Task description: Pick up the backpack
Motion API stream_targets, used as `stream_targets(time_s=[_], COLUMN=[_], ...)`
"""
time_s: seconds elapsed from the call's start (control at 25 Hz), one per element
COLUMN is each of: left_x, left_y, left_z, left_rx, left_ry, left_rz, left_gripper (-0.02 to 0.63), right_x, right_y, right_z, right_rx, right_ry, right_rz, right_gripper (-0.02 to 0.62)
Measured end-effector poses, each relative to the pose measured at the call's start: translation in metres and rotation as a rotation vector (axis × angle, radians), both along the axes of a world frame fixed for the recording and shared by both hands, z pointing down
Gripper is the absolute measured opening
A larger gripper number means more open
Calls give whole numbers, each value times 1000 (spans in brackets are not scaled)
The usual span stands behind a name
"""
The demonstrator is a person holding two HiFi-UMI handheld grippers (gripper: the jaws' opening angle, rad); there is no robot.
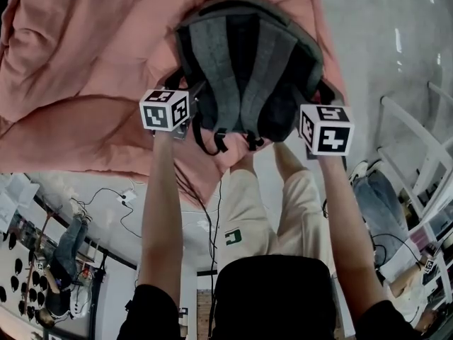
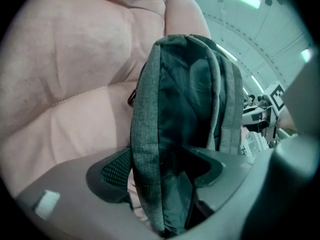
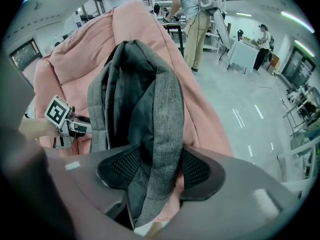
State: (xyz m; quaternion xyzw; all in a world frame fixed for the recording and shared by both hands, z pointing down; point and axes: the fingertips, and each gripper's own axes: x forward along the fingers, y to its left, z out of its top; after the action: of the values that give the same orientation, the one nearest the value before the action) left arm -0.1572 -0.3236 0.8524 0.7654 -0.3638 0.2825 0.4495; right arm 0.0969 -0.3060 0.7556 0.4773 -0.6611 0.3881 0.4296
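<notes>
A grey backpack (image 1: pixel 244 62) with dark straps hangs with its strap side toward me over a pink quilt (image 1: pixel 85 69). My left gripper (image 1: pixel 196 110) is shut on the backpack's left edge. In the left gripper view, the grey fabric of the backpack (image 2: pixel 170 119) runs between the jaws of the left gripper (image 2: pixel 160 181). My right gripper (image 1: pixel 301 119) is shut on the backpack's right edge. In the right gripper view, a fold of the backpack (image 3: pixel 150 104) is pinched in the right gripper (image 3: pixel 159 171). The strap ends dangle below.
The pink quilt (image 3: pixel 200 94) spreads behind and left of the backpack. A white rack (image 1: pixel 417 161) stands at the right. Cables (image 1: pixel 205 211) lie on the floor by my legs (image 1: pixel 269 211). People (image 3: pixel 192 14) stand by tables in the background.
</notes>
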Motion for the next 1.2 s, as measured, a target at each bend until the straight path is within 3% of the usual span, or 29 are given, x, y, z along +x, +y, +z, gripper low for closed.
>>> stream_targets(time_s=[0.6,1.2], left_x=[2,3], left_y=[4,23], left_z=[-6,-24], left_rx=[8,44], left_ry=[-31,-104], left_rz=[-35,-112], left_gripper=[279,190], right_x=[3,-3], right_y=[-1,2], right_z=[5,7], right_rx=[36,93], right_ry=[-20,-51], right_rz=[15,-28], right_gripper=[230,228])
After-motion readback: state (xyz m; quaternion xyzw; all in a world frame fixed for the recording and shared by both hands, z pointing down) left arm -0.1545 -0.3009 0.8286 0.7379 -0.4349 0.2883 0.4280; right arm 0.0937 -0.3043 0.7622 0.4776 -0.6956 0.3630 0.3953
